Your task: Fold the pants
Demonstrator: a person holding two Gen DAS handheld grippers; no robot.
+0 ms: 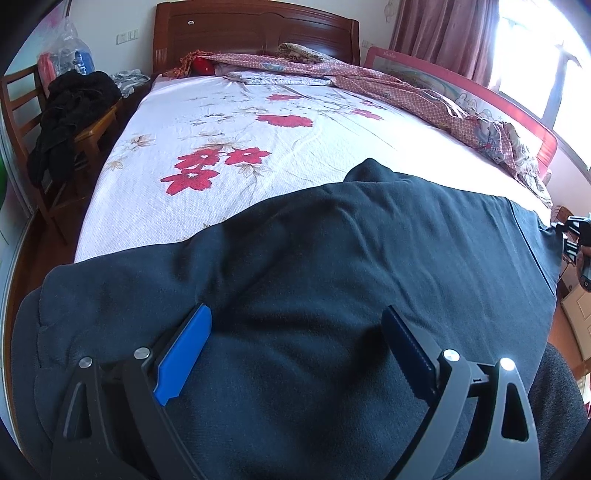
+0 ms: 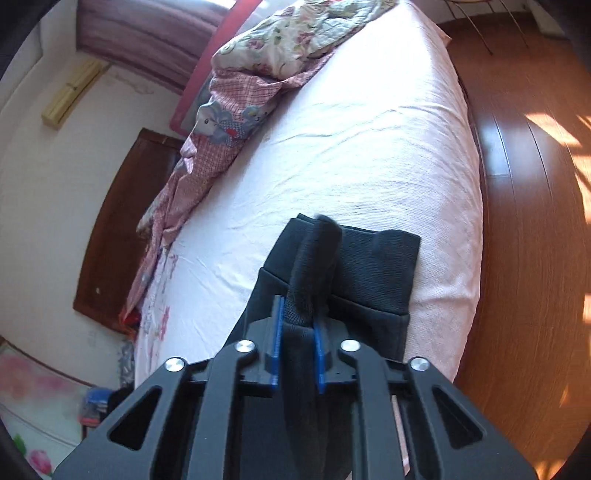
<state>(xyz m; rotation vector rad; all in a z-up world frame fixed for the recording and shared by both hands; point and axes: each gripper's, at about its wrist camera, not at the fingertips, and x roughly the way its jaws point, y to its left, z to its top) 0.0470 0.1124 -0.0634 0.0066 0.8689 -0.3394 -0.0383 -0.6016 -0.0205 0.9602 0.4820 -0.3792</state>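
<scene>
Dark navy knit: pants (image 1: 314, 295), spread across the near end of the bed (image 1: 229, 122), running left to right along its near edge, one ribbed end lifted at the right.

Left gripper (image 1: 295, 354): jaws spread wide above the cloth, blue pads either side, nothing held.

Right gripper (image 2: 298, 343): jaws nearly closed, pinching a bunched fold of ribbed hem or cuff; remainder of that end lying flat on the sheet just beyond.

Risk, judged: thick bunch between narrow pads likely to slip if pulled hard; a single pinch point likely to drag the fold askew, with the left side unheld. Loose knit prone to wrinkling under itself on landing.

Surface: white textured bedspread with red flowers, soft, mildly creased.

Room, left to right: wooden chair (image 1: 55, 125) with black clothing heaped on it; brown wooden headboard (image 1: 255, 33) at far end; pink patterned quilt (image 1: 406, 92) bundled along the far-right side; red-framed bed rail (image 1: 517, 114); pink curtain (image 1: 443, 33); bright window. Wooden floor (image 2: 528, 221), sunlit.
</scene>
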